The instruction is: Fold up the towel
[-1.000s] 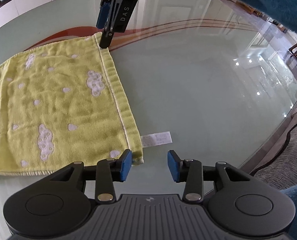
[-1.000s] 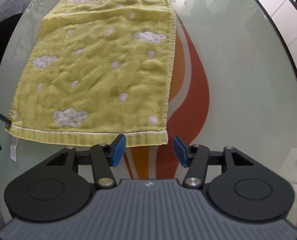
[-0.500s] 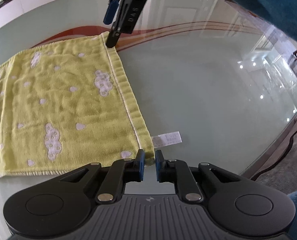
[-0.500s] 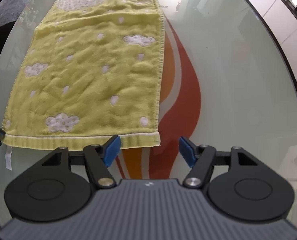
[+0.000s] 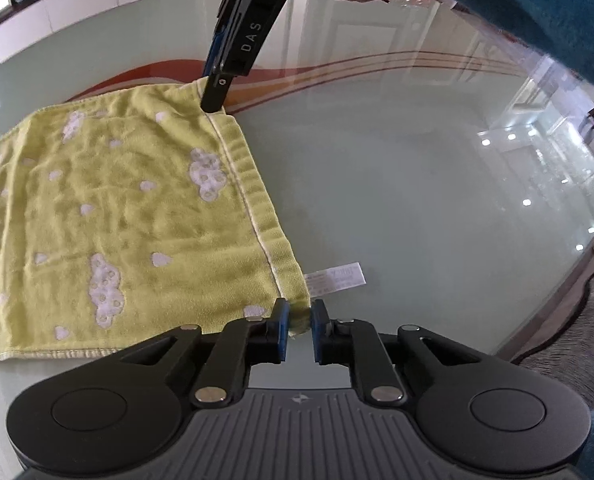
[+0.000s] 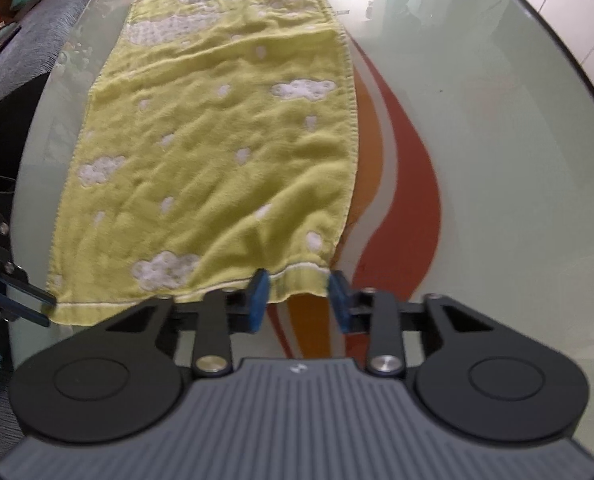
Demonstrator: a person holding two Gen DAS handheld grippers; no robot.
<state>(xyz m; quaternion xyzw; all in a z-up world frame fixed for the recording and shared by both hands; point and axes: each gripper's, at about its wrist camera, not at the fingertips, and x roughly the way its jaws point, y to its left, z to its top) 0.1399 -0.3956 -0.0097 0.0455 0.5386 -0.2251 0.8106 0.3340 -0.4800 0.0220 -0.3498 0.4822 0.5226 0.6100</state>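
Note:
A yellow-green towel [image 5: 117,208] with white cloud shapes lies spread flat on the glass table [image 5: 417,168]. In the left wrist view my left gripper [image 5: 299,320] is shut on the towel's near corner, which is pinched between the blue pads. My right gripper [image 6: 299,298] has its jaws closing on the other corner of the same short hem. That hem is gathered between its pads, and creases fan out across the towel [image 6: 217,152]. From the left wrist view the right gripper [image 5: 213,102] stands on the far corner, which peaks up slightly.
A white care label [image 5: 337,276] sticks out beside the left corner. A red-orange wave pattern [image 6: 417,200] runs through the glass. The table's edge [image 5: 557,300] curves past on the right above carpet. A grey sofa [image 6: 25,40] stands beyond the towel's left side.
The left jaws closed onto the near corner and stayed there. The right jaws first widened, then narrowed around the other corner, bunching the hem. Neither hand shifted noticeably.

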